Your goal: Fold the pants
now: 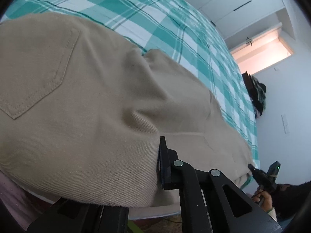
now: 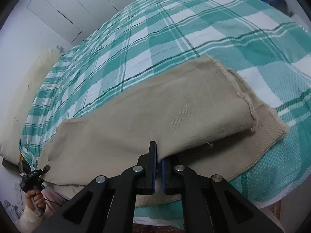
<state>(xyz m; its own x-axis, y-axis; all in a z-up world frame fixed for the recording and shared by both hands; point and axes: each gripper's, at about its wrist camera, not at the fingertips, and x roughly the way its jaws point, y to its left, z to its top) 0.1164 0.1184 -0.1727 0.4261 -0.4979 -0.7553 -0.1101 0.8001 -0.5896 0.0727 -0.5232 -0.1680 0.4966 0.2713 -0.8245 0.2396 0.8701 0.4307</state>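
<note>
Beige pants (image 1: pixel 87 97) lie along the near edge of a bed with a teal and white checked cover (image 1: pixel 175 29). A back pocket (image 1: pixel 35 68) faces up. My left gripper (image 1: pixel 155 151) is shut on the cloth near the waist end, and the fabric drapes over and hides its left finger. In the right wrist view the pants (image 2: pixel 155 112) are doubled, with both frayed leg hems (image 2: pixel 252 112) stacked at the right. My right gripper (image 2: pixel 160 153) pinches the near edge of the legs between its blue pads. Each gripper also shows in the other's view: right gripper (image 1: pixel 260 174), left gripper (image 2: pixel 33 172).
White wardrobe doors (image 1: pixel 233 5) stand beyond the bed. A cream pillow (image 2: pixel 29 87) lies at the bed's left end. A dark heap of clothes (image 1: pixel 258 97) sits by the wall near a lit doorway (image 1: pixel 262 52). The checked cover (image 2: pixel 175 29) stretches away behind the pants.
</note>
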